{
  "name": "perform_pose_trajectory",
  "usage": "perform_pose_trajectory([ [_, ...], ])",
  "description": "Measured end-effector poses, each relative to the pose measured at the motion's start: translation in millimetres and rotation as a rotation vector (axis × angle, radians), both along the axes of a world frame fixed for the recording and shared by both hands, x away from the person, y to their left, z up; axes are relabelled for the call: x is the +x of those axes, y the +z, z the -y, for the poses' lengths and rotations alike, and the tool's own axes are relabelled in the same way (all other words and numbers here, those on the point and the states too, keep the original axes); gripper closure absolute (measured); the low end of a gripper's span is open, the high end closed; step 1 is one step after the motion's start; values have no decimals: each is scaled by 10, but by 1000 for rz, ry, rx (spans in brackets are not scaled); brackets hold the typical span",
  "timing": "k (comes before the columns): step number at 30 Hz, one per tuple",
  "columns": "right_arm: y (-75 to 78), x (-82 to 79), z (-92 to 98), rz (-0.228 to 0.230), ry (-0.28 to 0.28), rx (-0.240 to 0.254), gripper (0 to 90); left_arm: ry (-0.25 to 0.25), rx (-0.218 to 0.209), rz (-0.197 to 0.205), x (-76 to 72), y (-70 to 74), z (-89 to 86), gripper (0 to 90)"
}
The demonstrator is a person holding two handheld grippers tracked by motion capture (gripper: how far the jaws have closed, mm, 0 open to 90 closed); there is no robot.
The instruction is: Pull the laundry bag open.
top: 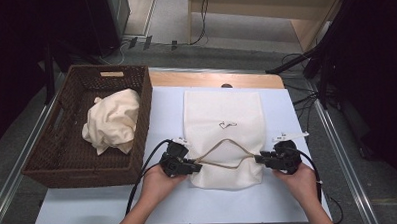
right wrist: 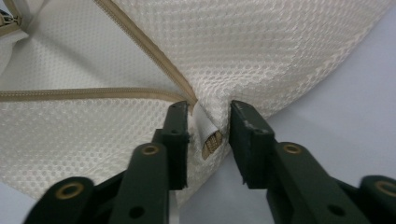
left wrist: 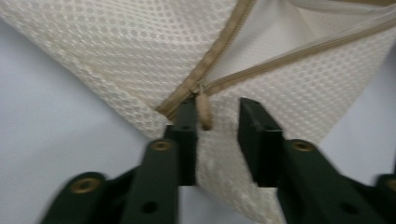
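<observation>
Looking down from the high view, a cream mesh laundry bag [top: 224,136] lies flat on the white bench [top: 90,211], its zipper [top: 227,151] gaping in a loop near the person's edge. The left hand-held gripper [top: 196,167] sits at one end of that opening and the right hand-held gripper [top: 260,159] at the other. A wicker basket [top: 48,162] holding a bundled cloth [top: 112,121] stands just beside the left hand, so a sideways swing there could knock it; the right side has bare bench, though its edge is near.

From the left gripper view, the jaws stand spread, with the zipper pull [left wrist: 203,108] hanging between them, touching one pad but not pinched. If the bag were tugged now, I think the pull would simply slip out.

From the right gripper view, the jaws are likewise parted around the fabric tab [right wrist: 208,133] at the zipper's end, unclamped. With neither end held, the limp mesh could sag and the mouth fall closed.
</observation>
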State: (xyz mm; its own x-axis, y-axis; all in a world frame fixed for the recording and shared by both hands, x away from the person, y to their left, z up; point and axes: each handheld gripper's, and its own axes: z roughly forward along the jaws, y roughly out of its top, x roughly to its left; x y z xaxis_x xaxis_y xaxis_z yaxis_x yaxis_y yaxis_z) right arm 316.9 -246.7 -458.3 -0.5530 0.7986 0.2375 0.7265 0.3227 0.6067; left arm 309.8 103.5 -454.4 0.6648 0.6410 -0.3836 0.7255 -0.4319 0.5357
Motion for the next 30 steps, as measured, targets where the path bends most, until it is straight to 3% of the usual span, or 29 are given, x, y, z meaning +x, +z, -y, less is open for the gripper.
perform_pose_trajectory([
  [2,18,-15,26,24,-5,-5,622,5,1,-6,-10,30,-14,563],
  [7,61,-37,73,56,-36,-4,495,10,-6,25,-34,102,-73,459],
  [14,103,-54,77,69,-49,21,461,0,-34,50,-51,183,-127,381],
  [19,182,-88,60,94,-60,30,453,-2,-47,46,-65,247,-156,368],
  [30,231,-114,-112,131,10,86,436,-37,-34,75,-190,351,-170,364],
])
